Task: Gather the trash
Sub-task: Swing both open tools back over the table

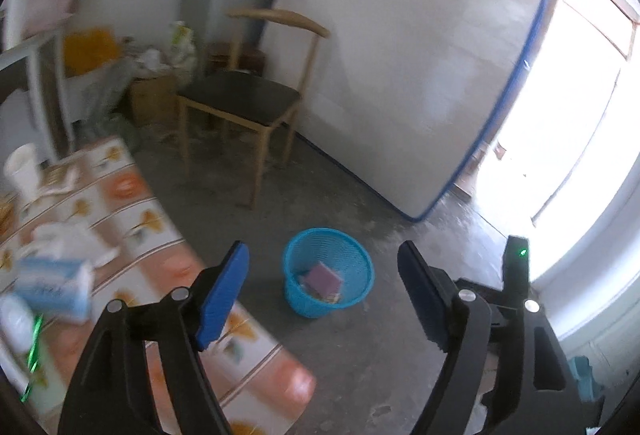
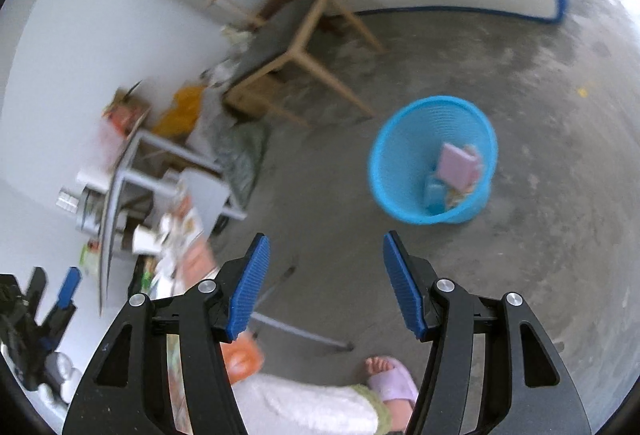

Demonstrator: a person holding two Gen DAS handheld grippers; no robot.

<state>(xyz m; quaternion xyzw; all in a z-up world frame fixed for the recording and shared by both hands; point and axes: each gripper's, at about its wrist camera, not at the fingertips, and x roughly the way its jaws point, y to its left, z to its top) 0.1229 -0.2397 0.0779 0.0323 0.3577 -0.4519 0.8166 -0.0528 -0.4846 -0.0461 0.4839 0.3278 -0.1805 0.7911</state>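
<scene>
A blue mesh waste basket (image 1: 296, 287) stands on the concrete floor with a pink flat packet (image 1: 322, 275) and other scraps inside. My left gripper (image 1: 323, 249) hangs above it, open, with nothing between its blue pads. Left of it is the table with a floral cloth (image 1: 132, 219), carrying a blue-white tissue pack (image 1: 54, 287), crumpled white wrappers (image 1: 64, 235) and a white cup (image 1: 22, 165). In the right wrist view my right gripper (image 2: 326, 238) is open and empty over bare floor, left of the basket (image 2: 384, 171) and its pink packet (image 2: 458, 165). The left gripper (image 2: 54, 281) shows at the lower left.
A wooden chair (image 1: 240, 95) stands beyond the basket, in front of a mattress (image 1: 420, 55) leaning on the wall. Boxes and bags (image 1: 152, 75) are piled in the corner. A grey rack (image 2: 160, 179) stands by the wall. A person's slippered foot (image 2: 390, 375) is near the table leg.
</scene>
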